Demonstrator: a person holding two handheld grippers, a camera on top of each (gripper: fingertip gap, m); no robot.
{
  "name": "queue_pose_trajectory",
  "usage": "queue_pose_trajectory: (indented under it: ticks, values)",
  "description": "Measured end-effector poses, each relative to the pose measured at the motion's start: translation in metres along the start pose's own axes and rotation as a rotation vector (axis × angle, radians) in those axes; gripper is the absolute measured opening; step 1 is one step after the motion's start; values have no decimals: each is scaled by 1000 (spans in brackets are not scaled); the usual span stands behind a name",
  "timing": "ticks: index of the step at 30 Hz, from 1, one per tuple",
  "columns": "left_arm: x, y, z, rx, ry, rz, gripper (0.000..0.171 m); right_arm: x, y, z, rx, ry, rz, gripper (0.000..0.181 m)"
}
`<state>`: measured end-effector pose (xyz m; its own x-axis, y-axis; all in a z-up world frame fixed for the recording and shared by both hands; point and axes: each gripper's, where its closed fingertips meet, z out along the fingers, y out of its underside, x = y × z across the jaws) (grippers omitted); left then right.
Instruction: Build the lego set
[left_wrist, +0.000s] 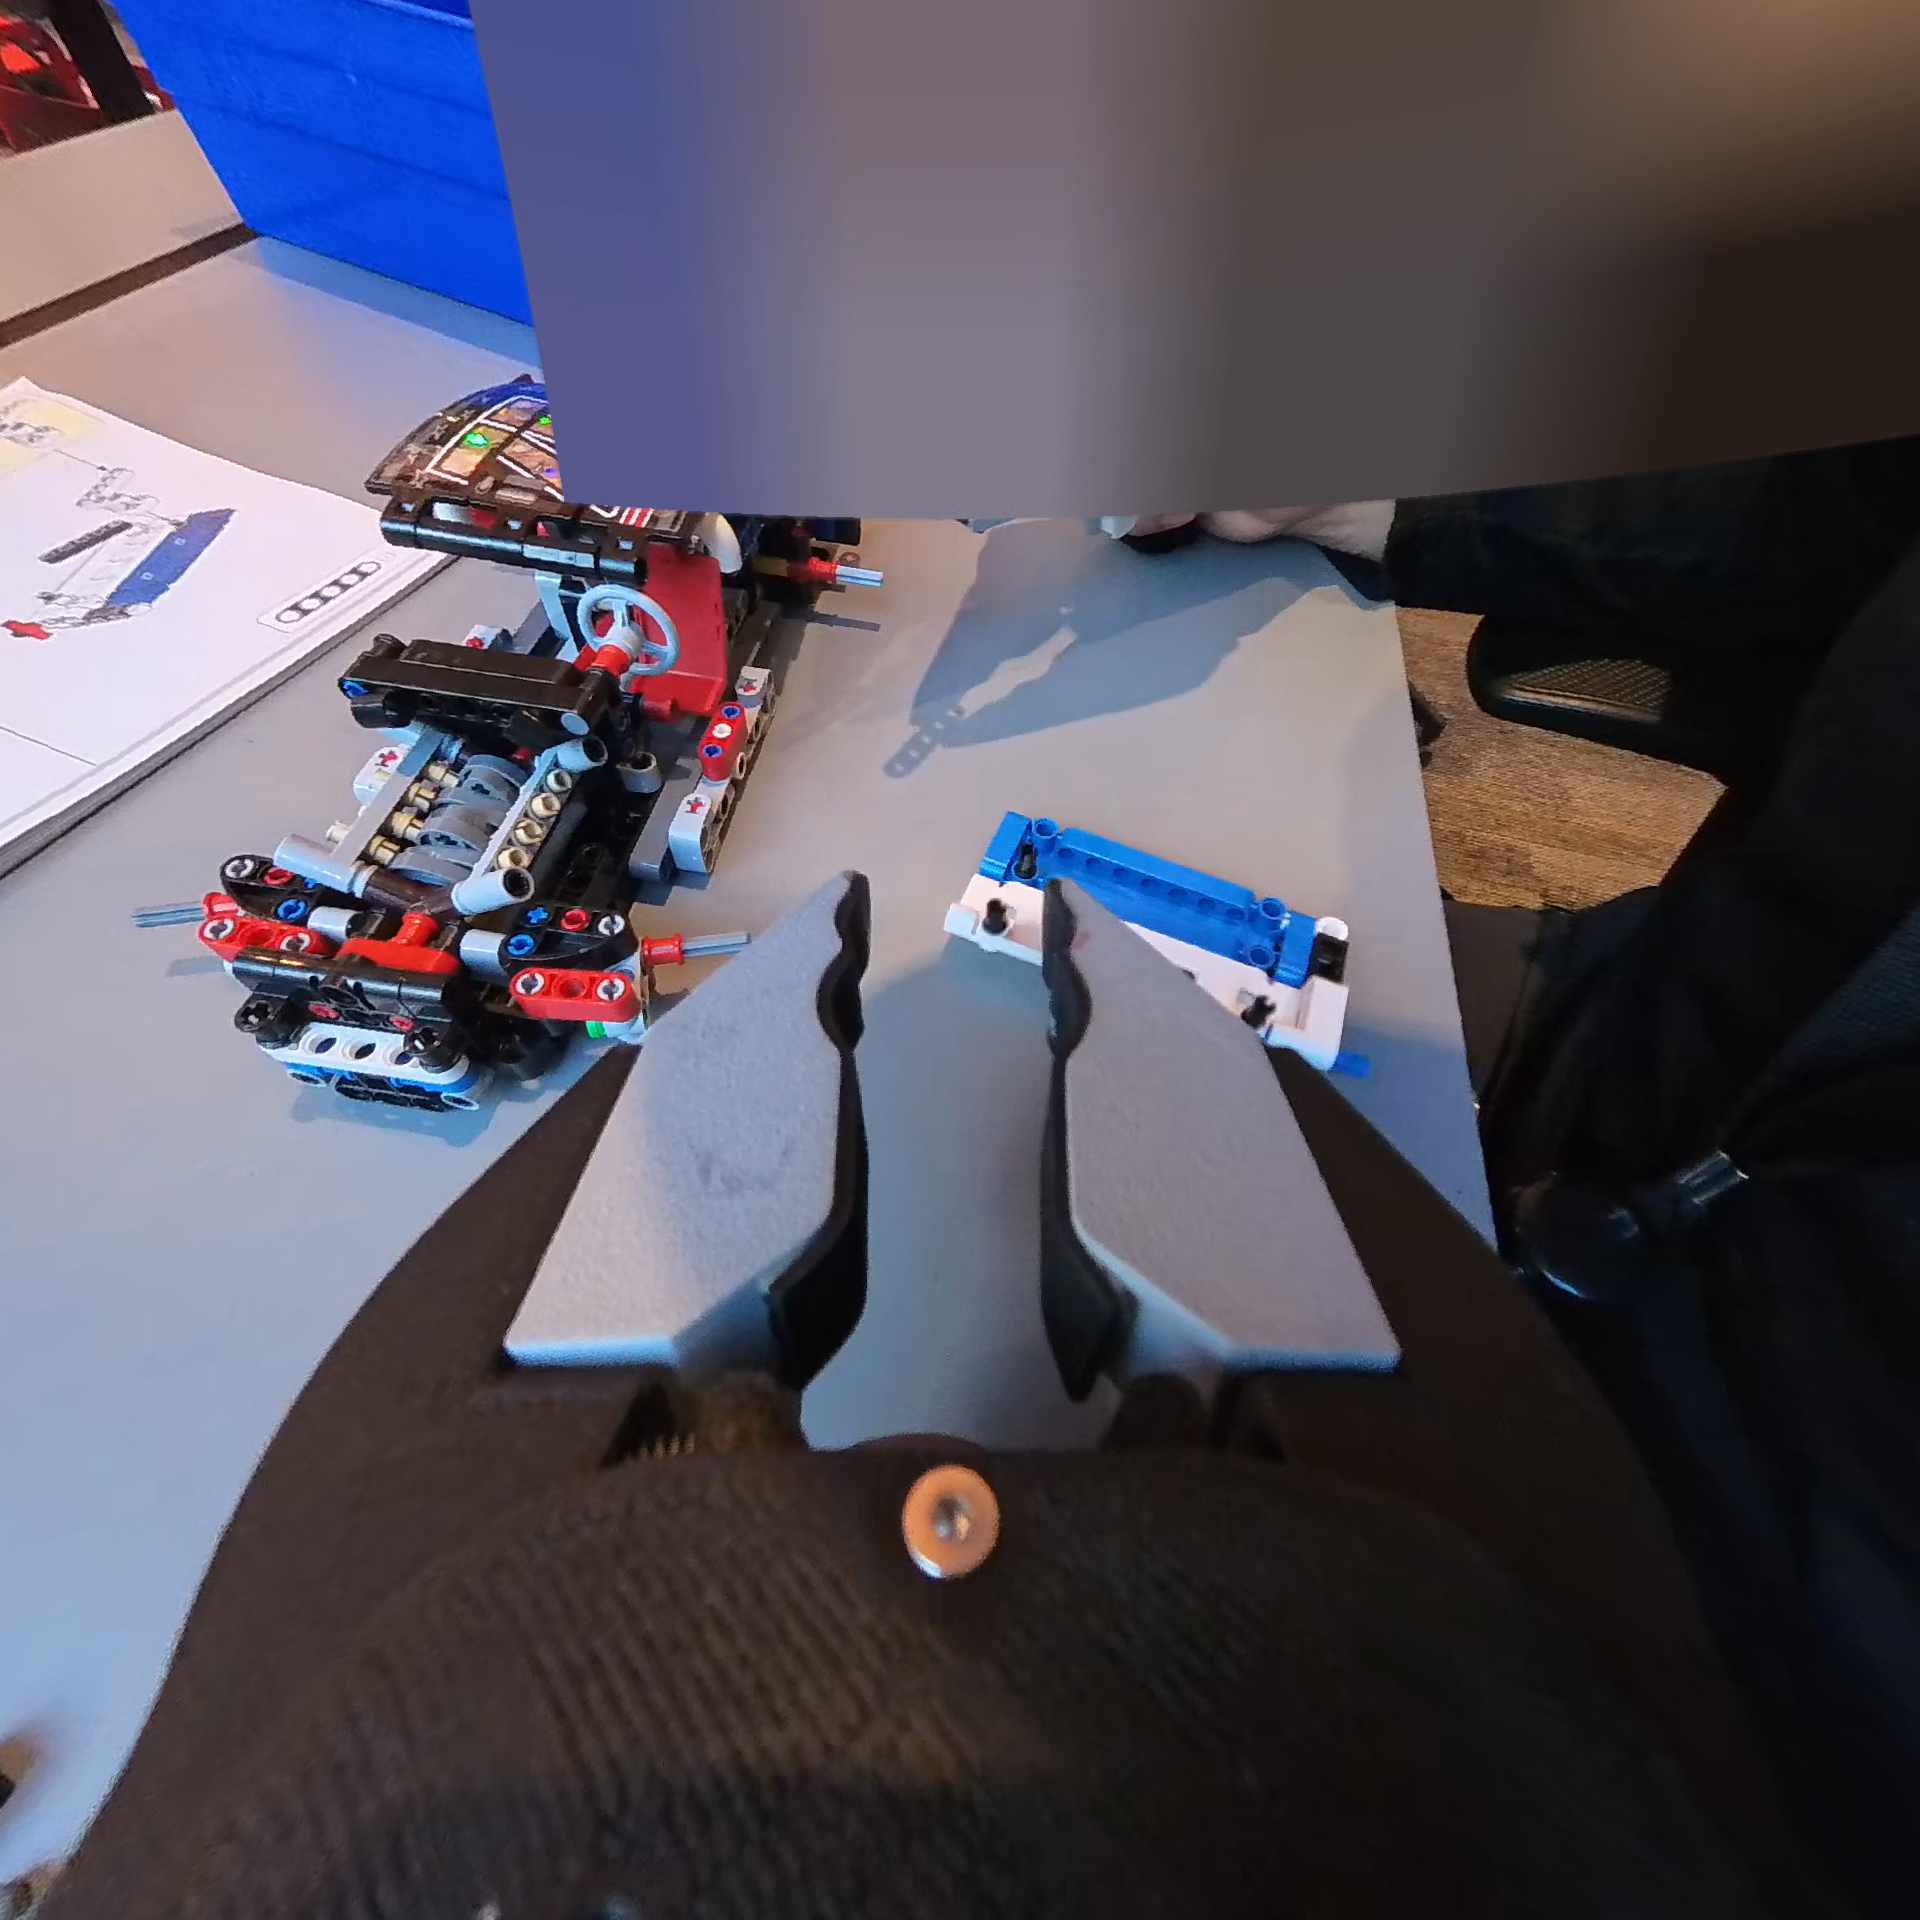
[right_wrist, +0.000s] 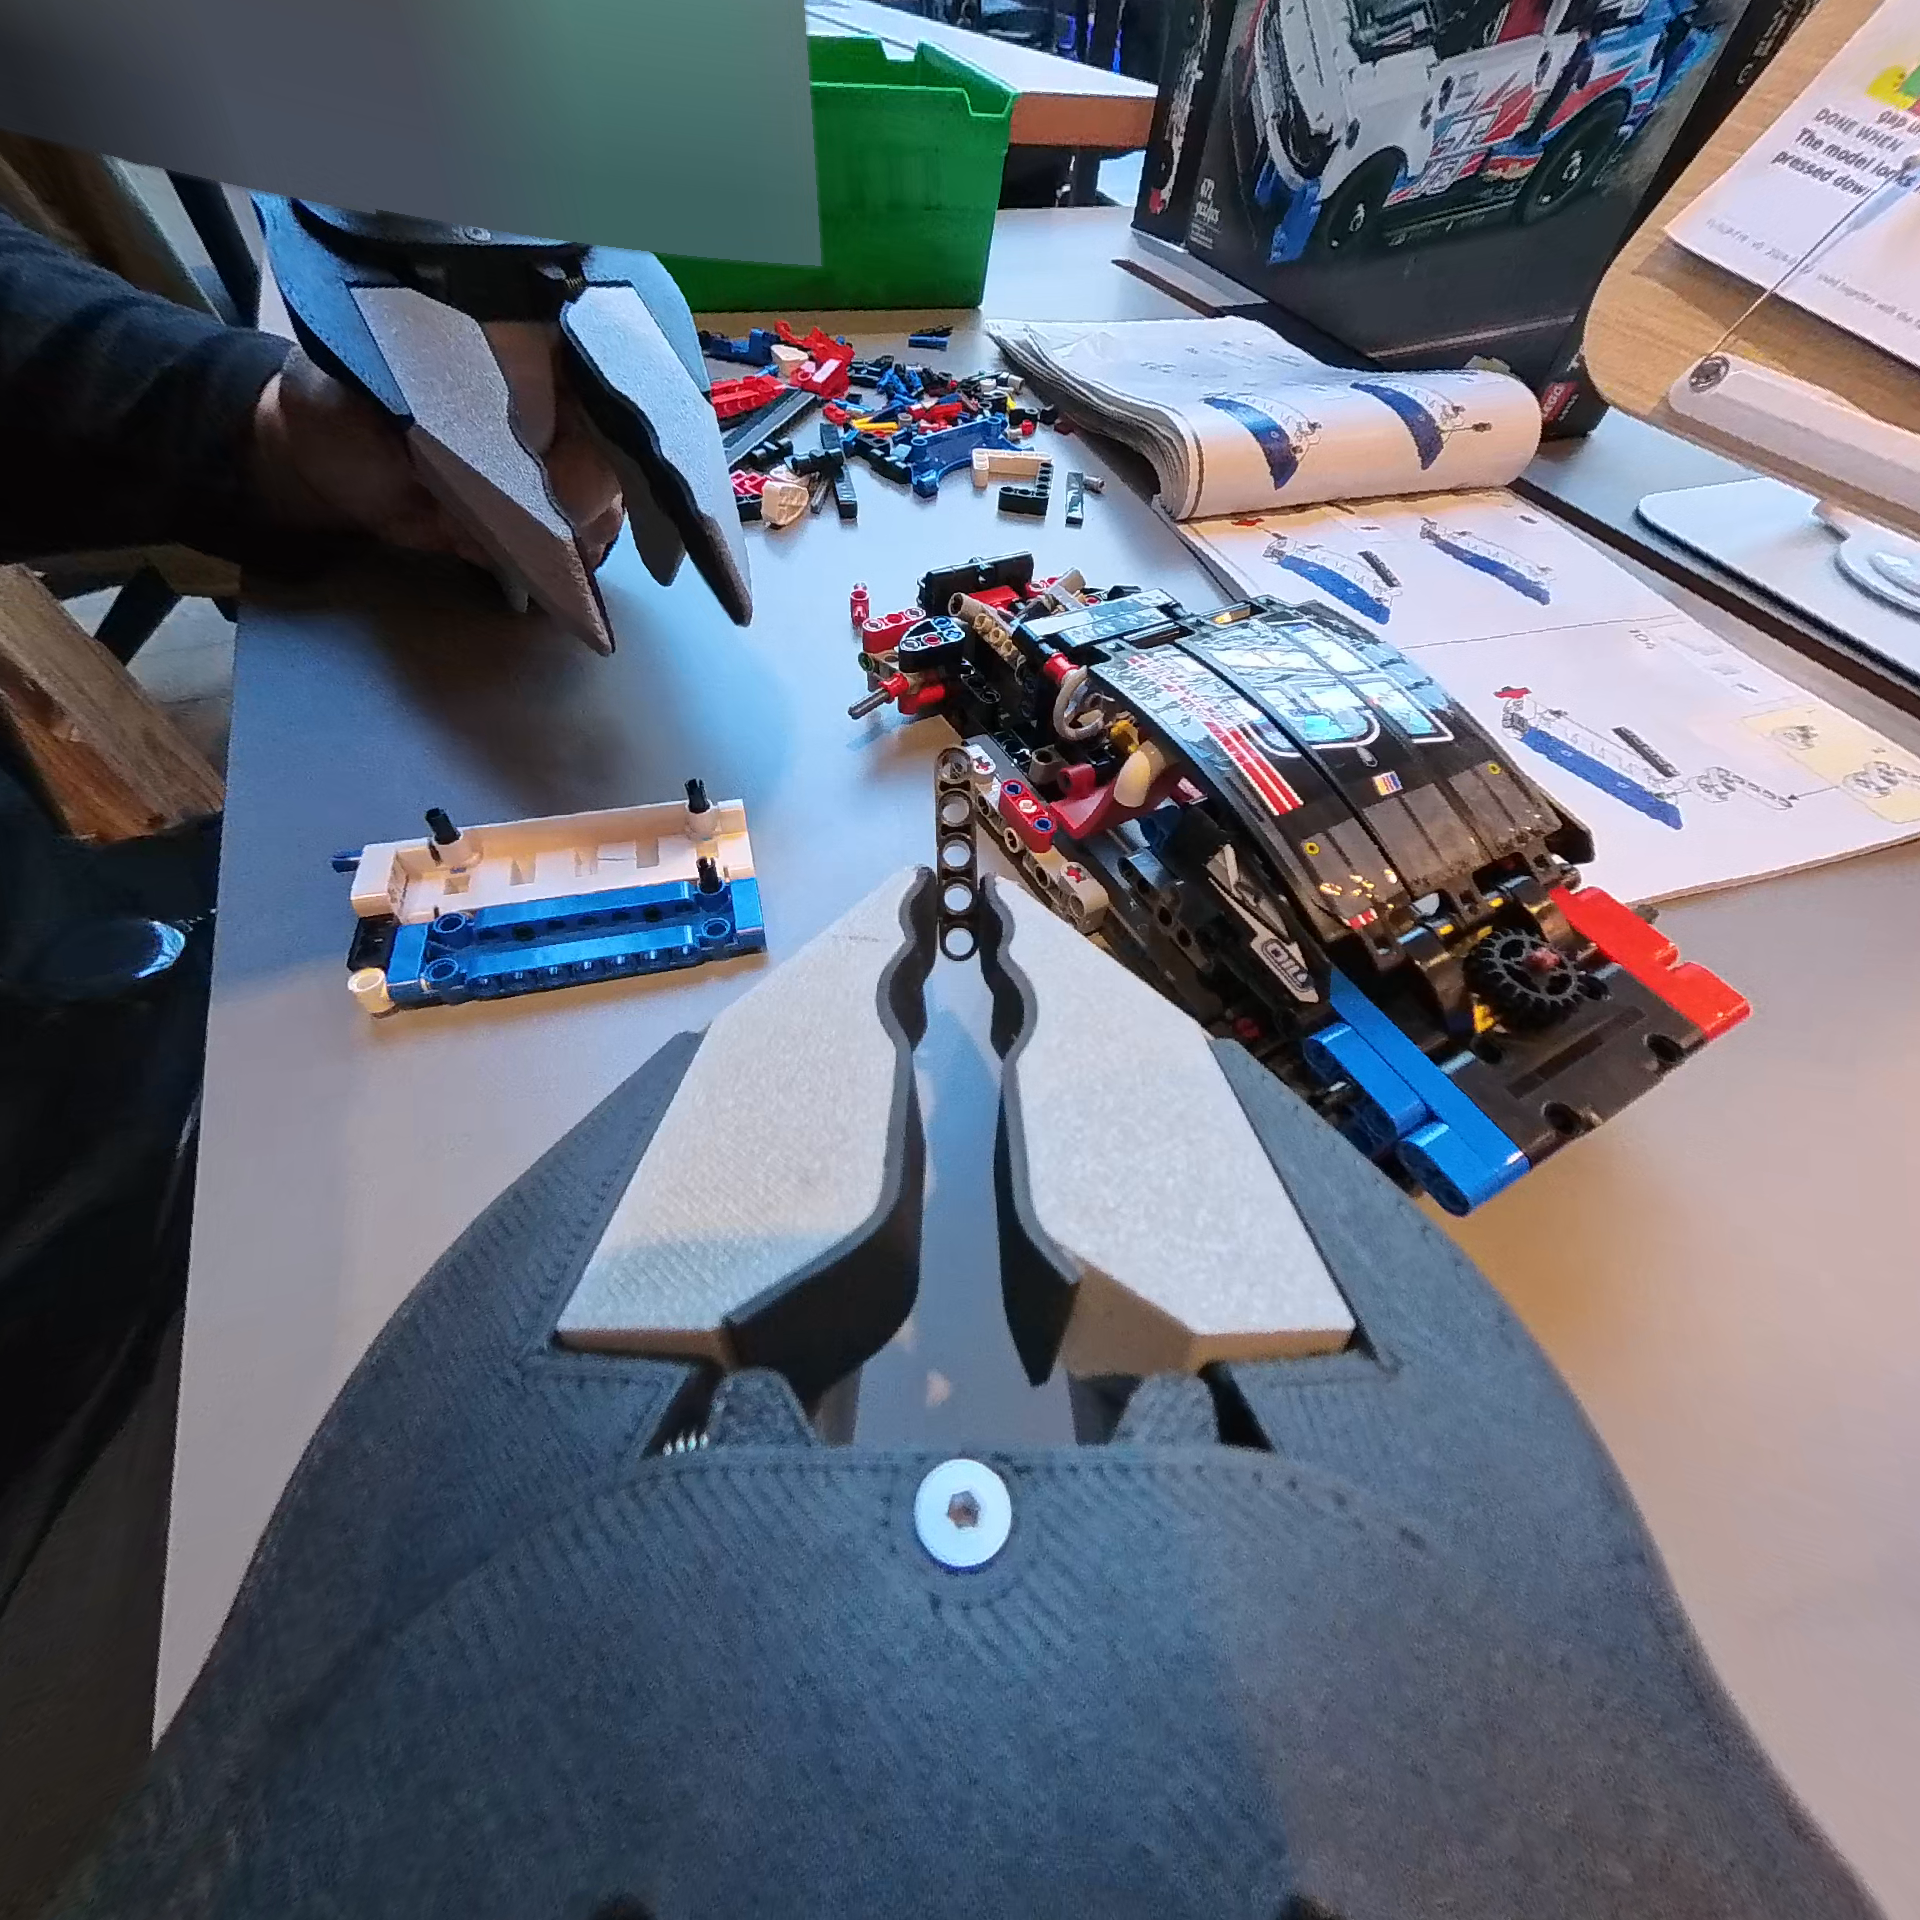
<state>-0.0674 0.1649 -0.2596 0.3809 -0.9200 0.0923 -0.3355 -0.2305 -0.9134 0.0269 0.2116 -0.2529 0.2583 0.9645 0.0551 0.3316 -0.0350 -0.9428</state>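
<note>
the right gripper (right_wrist: 956, 914) is closed on a slim black holed beam (right_wrist: 956, 852), pinching its lower end between the dark inner pads of the two fingertips, so the beam stands nearly upright above the tips; behind the pinch the grey fingers (right_wrist: 790, 1122) leave a narrow gap back to the black body. the left gripper (left_wrist: 951, 904) hangs with its jaws parted and nothing between them, fingertips angled down toward the surface near its edge by the person. from the right wrist view the left gripper (right_wrist: 675, 613) is carried by a hand (right_wrist: 343, 457) in a dark sleeve (right_wrist: 114, 384), tips clear of the surface.
</note>
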Motion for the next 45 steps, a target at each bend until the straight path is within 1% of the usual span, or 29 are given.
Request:
queue_pose_trajectory:
  ticks: [7,15,17,20,25,29,33,38,43,45]
  values:
    - [-2,-1,2,-5,4,-2,30,0,0,1,-5,1,-12,4]
    - [-3,-3,11,-17,-10,50,27,-4,2,4,-25,28,-73,4]
    - [-4,-5,11,-6,-13,49,27,-11,1,7,-30,25,-89,4]
    - [-2,-9,10,24,5,50,28,-32,-3,16,-47,-14,-120,5]
    - [15,-17,3,97,59,140,27,-64,-7,33,-160,-71,-231,5]
    - [29,-15,4,92,100,189,27,-82,-5,45,-227,-145,-237,5]
    - [33,-13,5,85,116,213,26,-87,1,52,-268,-164,-263,5]
    - [39,-9,7,56,136,236,25,-93,-2,55,-241,-211,-237,5]
    - [44,-3,11,20,146,282,13,-96,1,55,-238,-235,-224,5]
    - [45,-1,12,7,146,291,12,-97,3,56,-239,-245,-222,5]
